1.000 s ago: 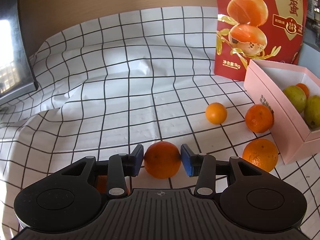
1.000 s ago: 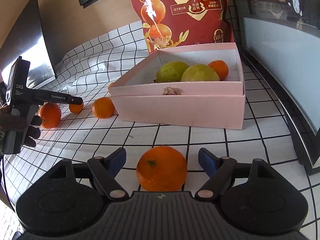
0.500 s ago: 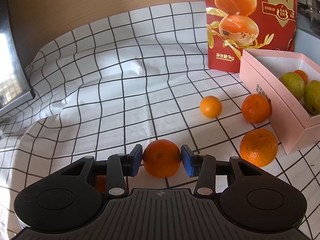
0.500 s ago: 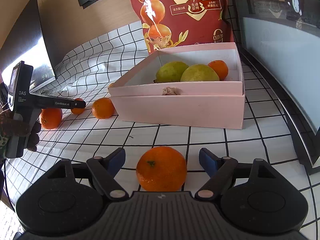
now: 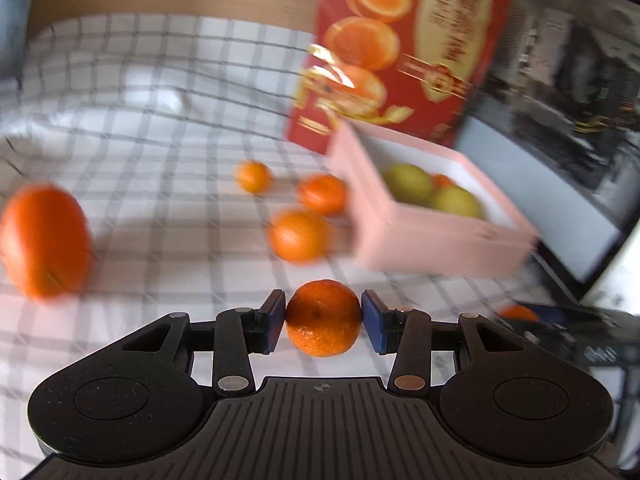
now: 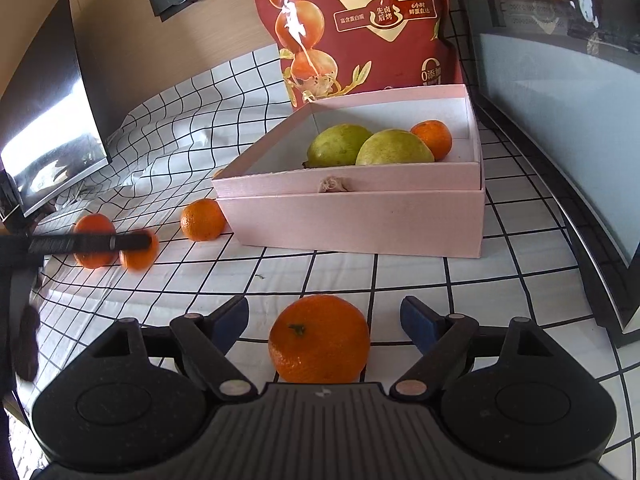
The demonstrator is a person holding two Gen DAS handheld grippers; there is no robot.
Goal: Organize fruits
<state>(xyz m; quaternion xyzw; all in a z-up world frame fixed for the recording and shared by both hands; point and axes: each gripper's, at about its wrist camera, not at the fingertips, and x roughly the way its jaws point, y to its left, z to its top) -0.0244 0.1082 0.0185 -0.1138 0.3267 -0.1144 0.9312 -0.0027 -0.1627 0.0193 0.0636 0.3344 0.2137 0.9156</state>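
Observation:
My left gripper (image 5: 324,322) is shut on an orange (image 5: 323,323) and holds it above the checked cloth. The left wrist view is blurred by motion. The pink box (image 5: 432,236) lies ahead to the right with two green fruits (image 5: 408,184) and a small orange inside. My right gripper (image 6: 324,320) is open, its jaws on either side of a second orange (image 6: 319,339) that rests on the cloth. In the right wrist view the pink box (image 6: 360,216) holds two green fruits (image 6: 394,148) and one orange (image 6: 432,138). The left gripper (image 6: 136,250) shows at far left with its orange.
Loose oranges lie on the cloth: three near the box (image 5: 300,236) and a big one at left (image 5: 44,240); one by the box's corner (image 6: 202,220). A red snack bag (image 6: 360,28) stands behind the box. A dark screen (image 6: 48,136) is at left, a dark appliance (image 6: 560,80) at right.
My left gripper has lifted its orange off the cloth and swung right toward the pink box. The right gripper has stayed open around its orange.

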